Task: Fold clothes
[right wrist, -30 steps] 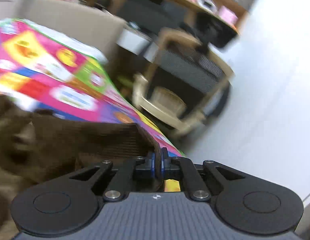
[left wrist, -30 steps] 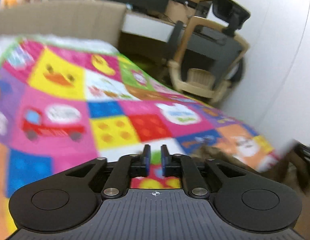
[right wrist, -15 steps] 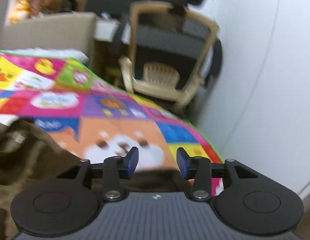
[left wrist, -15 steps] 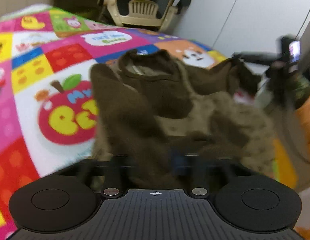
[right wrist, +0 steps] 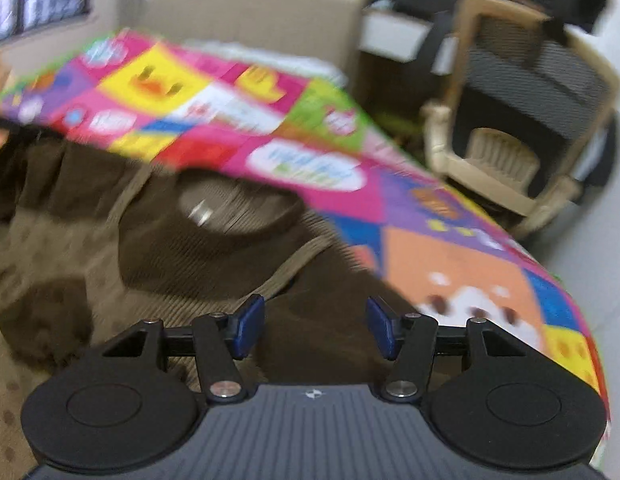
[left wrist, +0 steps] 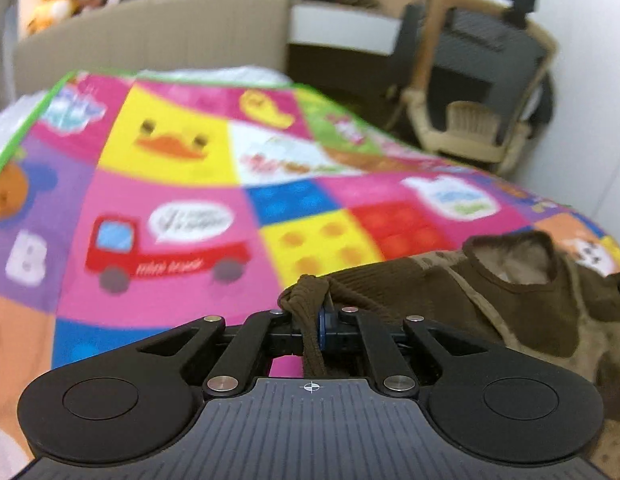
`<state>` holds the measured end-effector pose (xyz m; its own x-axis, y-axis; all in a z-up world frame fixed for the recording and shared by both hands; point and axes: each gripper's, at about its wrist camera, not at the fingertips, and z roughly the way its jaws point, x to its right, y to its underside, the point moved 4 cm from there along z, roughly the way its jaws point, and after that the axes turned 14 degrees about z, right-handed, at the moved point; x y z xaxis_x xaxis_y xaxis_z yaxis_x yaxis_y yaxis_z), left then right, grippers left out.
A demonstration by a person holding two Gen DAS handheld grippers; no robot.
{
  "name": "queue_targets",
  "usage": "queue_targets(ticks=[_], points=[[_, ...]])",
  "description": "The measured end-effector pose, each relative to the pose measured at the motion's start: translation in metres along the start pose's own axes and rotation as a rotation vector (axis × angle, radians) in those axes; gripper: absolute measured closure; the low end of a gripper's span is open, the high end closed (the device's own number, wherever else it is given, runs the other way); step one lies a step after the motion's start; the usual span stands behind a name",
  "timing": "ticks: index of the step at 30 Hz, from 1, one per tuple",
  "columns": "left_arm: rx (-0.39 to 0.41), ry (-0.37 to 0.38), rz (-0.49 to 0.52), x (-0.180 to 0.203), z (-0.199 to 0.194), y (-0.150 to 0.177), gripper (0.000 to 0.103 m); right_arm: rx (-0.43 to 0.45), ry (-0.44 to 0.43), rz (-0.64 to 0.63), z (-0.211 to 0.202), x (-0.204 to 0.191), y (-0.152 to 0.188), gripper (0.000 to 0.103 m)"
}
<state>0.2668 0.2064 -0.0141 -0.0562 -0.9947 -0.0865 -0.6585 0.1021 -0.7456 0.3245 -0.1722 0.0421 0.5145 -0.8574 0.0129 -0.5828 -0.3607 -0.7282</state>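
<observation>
a: one brown garment [left wrist: 450, 296] is seen at the right of the patchwork mat [left wrist: 169, 200]; wide open mat to the left.

b: a bunched fold is pinched tight in the left gripper [left wrist: 312, 322]. right gripper [right wrist: 316, 330] is opening, nothing clamped, over cloth. one chair [right wrist: 510, 128] beyond the mat's edge.

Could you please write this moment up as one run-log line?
left claw: shut on brown garment | right claw: opening, nothing gripped, above garment | surface: colourful play mat
</observation>
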Motion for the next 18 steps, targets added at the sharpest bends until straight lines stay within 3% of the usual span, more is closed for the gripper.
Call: queue_targets(ticks=[3, 7, 11, 13, 15, 16, 17, 18], points=[[0.007, -0.007, -0.04, -0.016, 0.008, 0.004, 0.098, -0.027, 0.059, -0.083, 0.038, -0.009, -0.015, 0.047], [0.033, -0.053, -0.064, -0.034, 0.02, -0.001, 0.098, 0.002, 0.235, -0.103, 0.081, 0.005, -0.036, 0.046], [0.017, -0.059, -0.104, -0.044, 0.035, 0.0, 0.094, 0.043, 0.275, -0.041, 0.071, 0.021, -0.04, 0.045], [0.029, -0.036, -0.108, -0.043, 0.026, 0.001, 0.093, 0.09, 0.206, 0.024, 0.034, 0.026, -0.035, 0.04], [0.051, -0.018, -0.11, -0.041, 0.008, 0.003, 0.076, 0.13, 0.118, 0.101, -0.009, 0.033, -0.024, 0.019], [0.067, -0.013, -0.11, -0.04, -0.004, 0.004, 0.051, 0.152, 0.078, 0.134, -0.032, 0.035, -0.016, 0.008], [0.086, -0.012, -0.109, -0.039, -0.016, 0.007, 0.033, 0.165, 0.051, 0.143, -0.052, 0.035, -0.005, 0.0], [0.099, -0.006, -0.107, -0.037, -0.028, 0.01, 0.029, 0.174, 0.032, 0.14, -0.072, 0.032, 0.009, 0.0]])
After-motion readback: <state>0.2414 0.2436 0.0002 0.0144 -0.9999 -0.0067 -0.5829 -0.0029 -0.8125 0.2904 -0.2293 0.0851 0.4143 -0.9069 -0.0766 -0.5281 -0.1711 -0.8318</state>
